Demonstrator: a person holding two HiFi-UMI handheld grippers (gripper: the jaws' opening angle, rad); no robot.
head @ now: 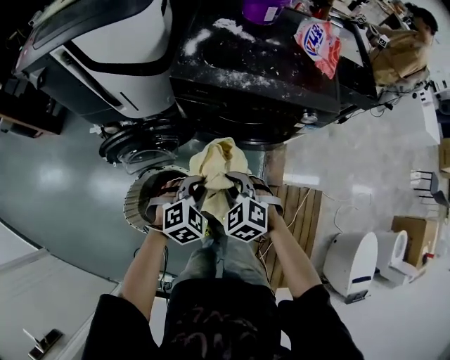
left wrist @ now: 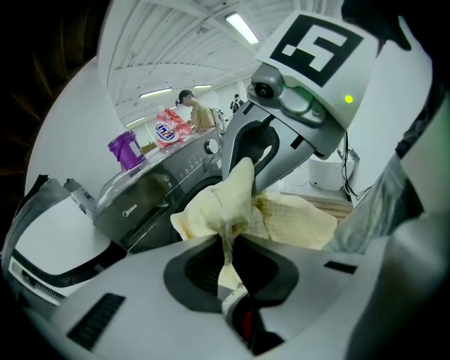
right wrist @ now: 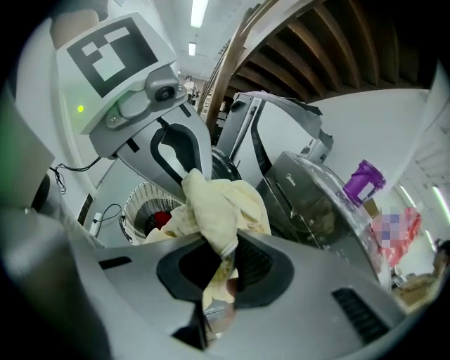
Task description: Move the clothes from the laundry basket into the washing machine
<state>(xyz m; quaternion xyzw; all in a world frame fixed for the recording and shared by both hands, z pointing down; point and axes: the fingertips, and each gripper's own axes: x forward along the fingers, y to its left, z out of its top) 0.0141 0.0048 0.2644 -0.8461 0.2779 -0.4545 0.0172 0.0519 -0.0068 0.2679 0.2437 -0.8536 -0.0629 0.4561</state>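
Pinched shut: left claw point(head: 200, 188), right claw point(head: 236, 185), both on yellow cloth point(head: 219, 159) bunched between them.

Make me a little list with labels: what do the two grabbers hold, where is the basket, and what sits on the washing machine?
left gripper: shut on the yellow cloth
right gripper: shut on the same cloth
cloth: held up between the basket and the washing machine
basket: something red inside
on the machine: purple bottle, red and white bag
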